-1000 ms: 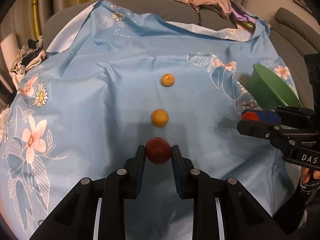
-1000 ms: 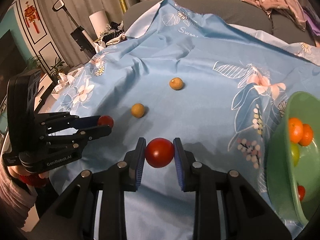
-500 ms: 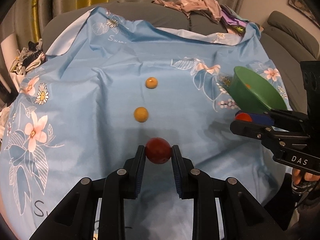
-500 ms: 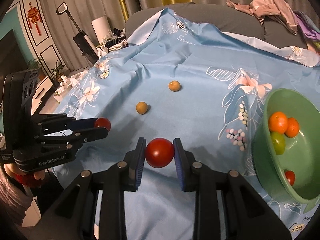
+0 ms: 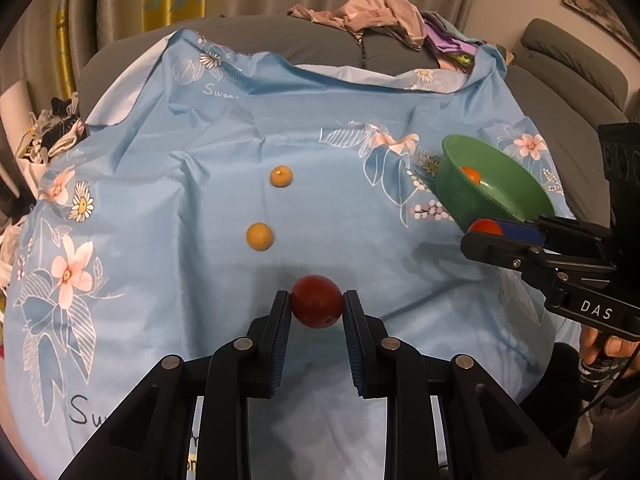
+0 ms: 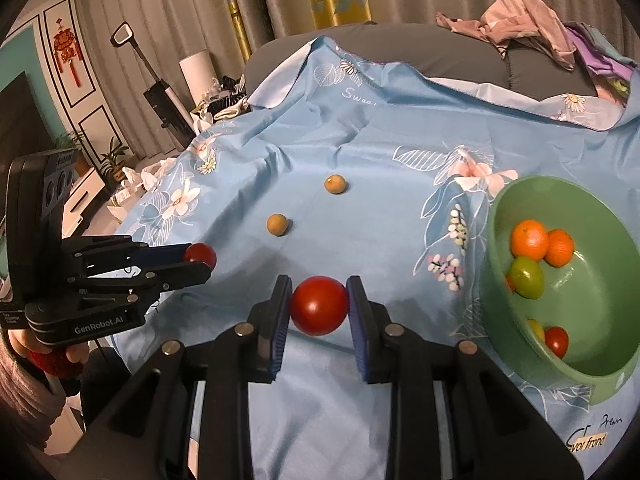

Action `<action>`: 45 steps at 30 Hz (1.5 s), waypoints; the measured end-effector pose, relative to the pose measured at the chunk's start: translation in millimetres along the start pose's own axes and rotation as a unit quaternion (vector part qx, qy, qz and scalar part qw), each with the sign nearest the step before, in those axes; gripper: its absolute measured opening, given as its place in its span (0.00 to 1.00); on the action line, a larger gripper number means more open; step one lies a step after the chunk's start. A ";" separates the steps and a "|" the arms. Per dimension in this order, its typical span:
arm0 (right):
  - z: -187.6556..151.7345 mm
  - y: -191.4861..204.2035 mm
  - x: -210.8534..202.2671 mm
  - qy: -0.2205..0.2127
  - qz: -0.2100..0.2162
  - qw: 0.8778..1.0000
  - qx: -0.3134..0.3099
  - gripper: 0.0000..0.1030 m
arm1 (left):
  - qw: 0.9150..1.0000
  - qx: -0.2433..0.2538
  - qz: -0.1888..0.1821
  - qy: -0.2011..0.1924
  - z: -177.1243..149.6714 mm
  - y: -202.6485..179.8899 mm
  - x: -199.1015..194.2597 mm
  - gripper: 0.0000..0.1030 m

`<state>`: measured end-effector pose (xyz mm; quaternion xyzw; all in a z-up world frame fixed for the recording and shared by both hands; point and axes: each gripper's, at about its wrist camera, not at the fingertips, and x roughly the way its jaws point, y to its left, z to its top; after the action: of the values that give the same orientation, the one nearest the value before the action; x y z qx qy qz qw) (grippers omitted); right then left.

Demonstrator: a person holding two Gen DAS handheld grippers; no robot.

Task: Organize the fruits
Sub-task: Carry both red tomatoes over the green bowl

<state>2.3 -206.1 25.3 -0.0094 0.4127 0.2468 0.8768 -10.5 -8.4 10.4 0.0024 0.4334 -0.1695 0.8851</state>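
Observation:
My left gripper [image 5: 316, 306] is shut on a dark red fruit [image 5: 316, 300], held above the blue floral cloth [image 5: 160, 208]. My right gripper [image 6: 319, 304] is shut on a red tomato [image 6: 319, 305], left of the green bowl [image 6: 600, 376]. The bowl holds two oranges [image 6: 530, 239], a green fruit [image 6: 526, 277] and a small red fruit [image 6: 557, 341]. Two yellow-brown fruits lie on the cloth, the near one [image 5: 260, 236] and the far one [image 5: 281, 176]. The left gripper with its fruit shows in the right wrist view [image 6: 200, 258]. The right gripper shows in the left wrist view [image 5: 486, 232], in front of the bowl [image 5: 460, 196].
The cloth covers a grey sofa [image 5: 320, 48] with a pile of clothes [image 5: 380, 12] at the back. A second grey sofa [image 5: 568, 64] stands at the right. Clutter and a vacuum [image 6: 160, 92] stand beyond the cloth's left edge.
Both grippers have risen and pulled back with their fruits still held. The bowl and the two yellow-brown fruits look farther away and more of the bowl's inside shows.

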 end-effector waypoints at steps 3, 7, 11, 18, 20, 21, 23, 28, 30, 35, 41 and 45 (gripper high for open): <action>-0.5 -3.8 -6.3 -0.008 0.000 1.000 0.004 0.28 | 1.000 0.002 0.000 -0.003 2.0 -3.6 -3.2 0.25; -1.1 -8.4 -14.4 -0.020 0.000 1.000 0.011 0.28 | 1.000 0.009 -0.001 -0.008 6.4 -9.9 -6.2 0.25; -2.2 -14.4 -23.1 -0.031 0.000 0.999 0.018 0.28 | 1.000 0.018 0.000 -0.011 10.6 -17.6 -7.6 0.25; -3.2 -28.1 -38.5 -0.052 -0.006 0.998 0.033 0.28 | 0.999 0.038 -0.002 -0.013 19.6 -34.2 -6.1 0.25; -3.7 -33.2 -41.9 -0.058 -0.008 0.998 0.038 0.28 | 0.999 0.043 -0.006 -0.014 22.2 -39.6 -5.4 0.25; -3.7 -35.6 -43.1 -0.060 -0.009 0.997 0.041 0.28 | 0.999 0.045 -0.007 -0.015 23.6 -42.4 -4.9 0.25; -4.1 -41.7 -46.3 -0.064 -0.012 0.997 0.046 0.28 | 0.998 0.053 -0.010 -0.015 26.1 -49.2 -3.4 0.25; -7.0 -57.1 -55.4 -0.075 -0.022 0.995 0.061 0.28 | 0.997 0.070 -0.023 -0.016 33.4 -66.0 0.1 0.25; -8.8 -62.6 -60.0 -0.080 -0.026 0.994 0.067 0.28 | 0.996 0.077 -0.029 -0.017 37.2 -73.6 1.3 0.25; -12.0 -76.9 -67.5 -0.089 -0.034 0.992 0.082 0.28 | 0.994 0.098 -0.039 -0.020 45.8 -92.0 6.6 0.25; -15.9 -94.7 -76.3 -0.102 -0.048 0.988 0.102 0.29 | 0.991 0.119 -0.051 -0.019 55.4 -113.9 14.4 0.25; -19.3 -106.2 -80.5 -0.107 -0.057 0.986 0.116 0.29 | 0.989 0.137 -0.057 -0.018 61.3 -128.6 21.3 0.25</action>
<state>-8.0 -337.8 51.4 0.0947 0.3414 0.1465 0.9236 9.8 -145.3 50.6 0.0955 0.3895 -0.2772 0.8731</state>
